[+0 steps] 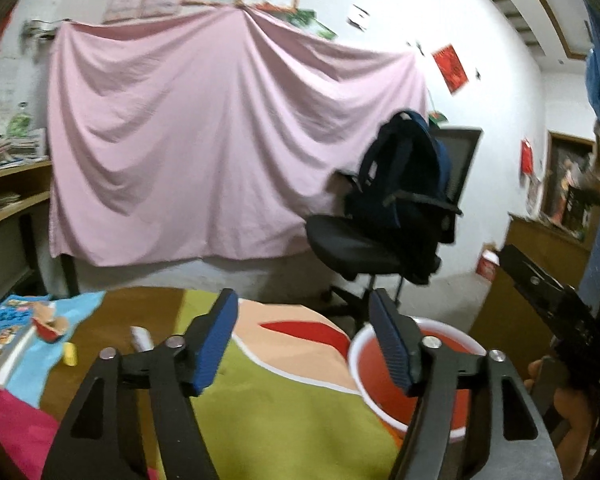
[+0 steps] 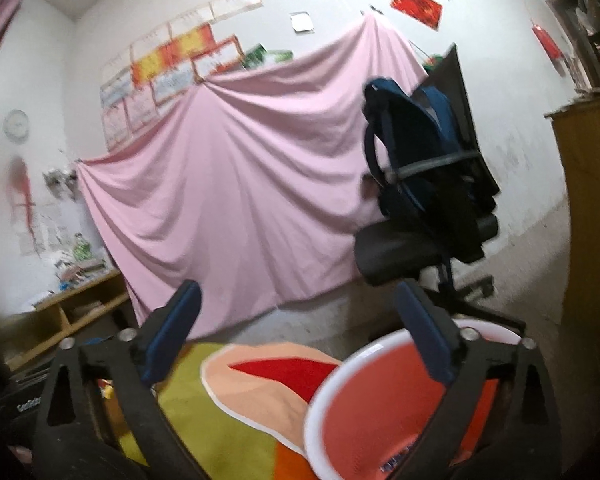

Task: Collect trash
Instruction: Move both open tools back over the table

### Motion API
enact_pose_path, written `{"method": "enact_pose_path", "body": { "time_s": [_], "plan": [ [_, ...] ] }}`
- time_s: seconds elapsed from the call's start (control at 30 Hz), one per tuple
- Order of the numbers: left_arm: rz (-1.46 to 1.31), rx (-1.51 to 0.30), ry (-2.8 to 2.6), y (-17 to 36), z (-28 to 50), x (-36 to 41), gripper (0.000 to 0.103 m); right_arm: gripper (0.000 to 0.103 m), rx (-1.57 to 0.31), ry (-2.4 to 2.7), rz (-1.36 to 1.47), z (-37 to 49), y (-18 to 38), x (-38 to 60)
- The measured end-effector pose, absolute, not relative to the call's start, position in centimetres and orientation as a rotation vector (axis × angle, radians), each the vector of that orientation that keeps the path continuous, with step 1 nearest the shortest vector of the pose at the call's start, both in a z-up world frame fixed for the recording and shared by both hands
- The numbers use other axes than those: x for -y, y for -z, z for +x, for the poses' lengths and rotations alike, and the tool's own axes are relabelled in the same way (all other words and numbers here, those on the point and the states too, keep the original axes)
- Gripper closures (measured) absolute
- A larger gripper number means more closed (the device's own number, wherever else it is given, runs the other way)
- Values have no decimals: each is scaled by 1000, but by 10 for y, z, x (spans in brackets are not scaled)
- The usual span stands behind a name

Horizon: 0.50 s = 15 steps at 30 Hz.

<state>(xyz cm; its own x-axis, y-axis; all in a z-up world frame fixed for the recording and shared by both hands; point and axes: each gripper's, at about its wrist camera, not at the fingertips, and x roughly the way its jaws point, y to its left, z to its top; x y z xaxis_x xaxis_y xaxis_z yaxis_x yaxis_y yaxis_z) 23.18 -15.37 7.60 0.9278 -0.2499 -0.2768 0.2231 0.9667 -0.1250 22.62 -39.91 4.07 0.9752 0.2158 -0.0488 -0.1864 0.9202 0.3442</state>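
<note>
Our left gripper [image 1: 304, 328] has its jaws spread wide with nothing between them, and our right gripper [image 2: 300, 332] is spread the same way, bare. Both hang above a table covered by a bright cartoon cloth [image 1: 284, 400] of green, peach and red. Beyond it a pink sheet [image 1: 204, 136] drapes the white wall, and an office chair [image 1: 360, 248] carries a dark backpack [image 1: 404, 184]. A red basin with a white rim [image 1: 384, 376] sits at the table's right edge, below the left gripper's right finger; we cannot tell its contents. The trash lies left of the left jaws: a white scrap [image 1: 140, 338], a yellow scrap [image 1: 70, 354] and crumpled paper [image 1: 50, 322] beside a picture book [image 1: 4, 332].
</note>
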Motion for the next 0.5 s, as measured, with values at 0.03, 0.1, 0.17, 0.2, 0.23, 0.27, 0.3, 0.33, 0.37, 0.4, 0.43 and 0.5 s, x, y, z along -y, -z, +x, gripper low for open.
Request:
{"method": "enact_pose_path", "body": {
  "time_s": [0.03,0.1,0.17,0.2,0.23,0.27,0.3,0.33,0.37,0.4,0.43,0.5],
  "plan": [
    [-97,-280,229,-78,228,147,36,0,-65,-217,343,224,-43,395],
    [-103,-251,200,-80,221,133,22,0,-32,-234,334,221,-46,386],
    [-116,-213,167,-82,213,120,11,0,-3,-250,321,217,-48,376],
    [-127,-197,155,-83,209,113,4,0,11,-259,314,216,-49,371],
    [-141,-180,141,-83,205,105,2,0,24,-269,305,215,-50,365],
    [-159,-163,126,-83,201,97,2,0,32,-276,298,215,-51,360],
    [-172,-152,115,-83,200,90,2,0,42,-286,289,214,-52,355],
    [-186,-138,96,-83,196,81,2,0,52,-297,281,213,-52,348],
    [-191,-130,80,-82,194,75,2,0,61,-308,274,212,-53,342],
    [-191,-123,62,-82,193,71,2,0,69,-319,267,211,-53,336],
    [-190,-115,40,-81,190,63,2,0,76,-331,260,210,-53,332],
    [-186,-104,15,-79,185,53,2,0,87,-351,246,209,-53,320]
  ]
}}
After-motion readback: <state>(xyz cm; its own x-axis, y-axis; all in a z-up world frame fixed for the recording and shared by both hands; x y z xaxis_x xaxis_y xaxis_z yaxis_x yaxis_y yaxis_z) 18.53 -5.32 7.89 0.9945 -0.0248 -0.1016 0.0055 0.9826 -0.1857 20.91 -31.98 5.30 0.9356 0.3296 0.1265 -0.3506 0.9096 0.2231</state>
